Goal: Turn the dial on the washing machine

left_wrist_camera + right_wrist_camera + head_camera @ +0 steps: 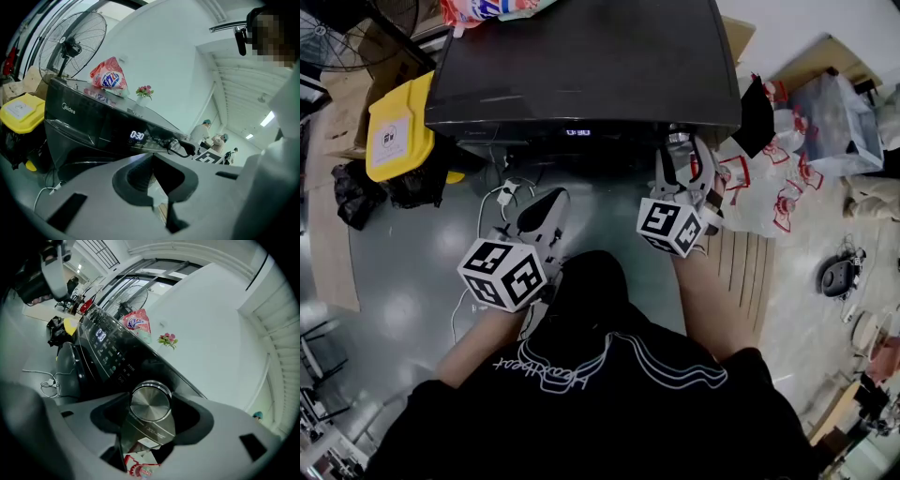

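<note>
A black washing machine point(581, 66) stands in front of me, and its display point(577, 132) reads 0:30. On the right of its panel sits the round steel dial point(150, 402), which also shows as the dial point(678, 138) in the head view. My right gripper point(151, 414) reaches up to the panel, its two dark pads against either side of the dial. My left gripper point(546, 202) hangs lower at the left, away from the machine, jaws together with nothing in them. From the left gripper view the dial point(174, 145) appears far off, with the right gripper's jaw around it.
A yellow bin point(398, 131) stands left of the machine, and white and red plastic bags point(769, 187) lie at its right. A white cable point(502, 197) lies on the floor below the door. A detergent bag point(108, 77) lies on the lid. A fan point(70, 47) stands behind.
</note>
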`<action>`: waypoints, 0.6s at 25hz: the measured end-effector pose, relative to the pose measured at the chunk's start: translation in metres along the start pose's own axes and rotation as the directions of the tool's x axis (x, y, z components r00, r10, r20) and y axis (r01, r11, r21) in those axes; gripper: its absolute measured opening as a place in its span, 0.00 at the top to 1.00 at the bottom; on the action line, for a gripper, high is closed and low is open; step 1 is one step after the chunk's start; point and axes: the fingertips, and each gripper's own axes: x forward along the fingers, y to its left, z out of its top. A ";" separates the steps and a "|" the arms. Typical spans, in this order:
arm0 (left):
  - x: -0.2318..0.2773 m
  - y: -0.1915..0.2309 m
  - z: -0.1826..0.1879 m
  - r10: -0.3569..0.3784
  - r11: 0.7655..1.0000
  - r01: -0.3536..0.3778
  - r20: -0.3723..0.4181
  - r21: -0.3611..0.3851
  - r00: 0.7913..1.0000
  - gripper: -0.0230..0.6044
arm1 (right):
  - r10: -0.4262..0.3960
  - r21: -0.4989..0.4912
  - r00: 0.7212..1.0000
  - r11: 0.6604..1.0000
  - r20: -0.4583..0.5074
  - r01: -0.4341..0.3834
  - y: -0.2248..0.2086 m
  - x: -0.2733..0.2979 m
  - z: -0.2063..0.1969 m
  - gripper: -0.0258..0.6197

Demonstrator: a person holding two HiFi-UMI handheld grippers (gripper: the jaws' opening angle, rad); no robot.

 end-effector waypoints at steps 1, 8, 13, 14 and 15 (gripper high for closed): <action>0.000 0.000 -0.001 0.000 1.000 0.000 -0.001 -0.001 1.000 0.95 | -0.002 0.003 1.000 1.000 -0.001 0.002 0.000 0.000 -0.001 0.53; -0.001 0.006 -0.003 0.002 1.000 -0.002 -0.005 -0.012 1.000 0.95 | 0.006 0.109 1.000 0.994 -0.015 -0.005 -0.003 0.000 -0.004 0.53; 0.000 0.006 -0.004 -0.003 1.000 0.003 -0.007 -0.019 1.000 0.95 | 0.018 0.201 1.000 0.979 -0.016 -0.014 -0.004 0.001 -0.006 0.53; 0.000 0.006 -0.005 -0.003 1.000 0.003 -0.008 -0.021 1.000 0.95 | 0.025 0.239 1.000 0.971 -0.017 -0.020 -0.004 0.001 -0.007 0.53; 0.000 0.007 -0.005 -0.003 1.000 0.003 -0.009 -0.023 1.000 0.95 | 0.033 0.282 0.999 0.959 -0.015 -0.027 -0.004 0.002 -0.008 0.53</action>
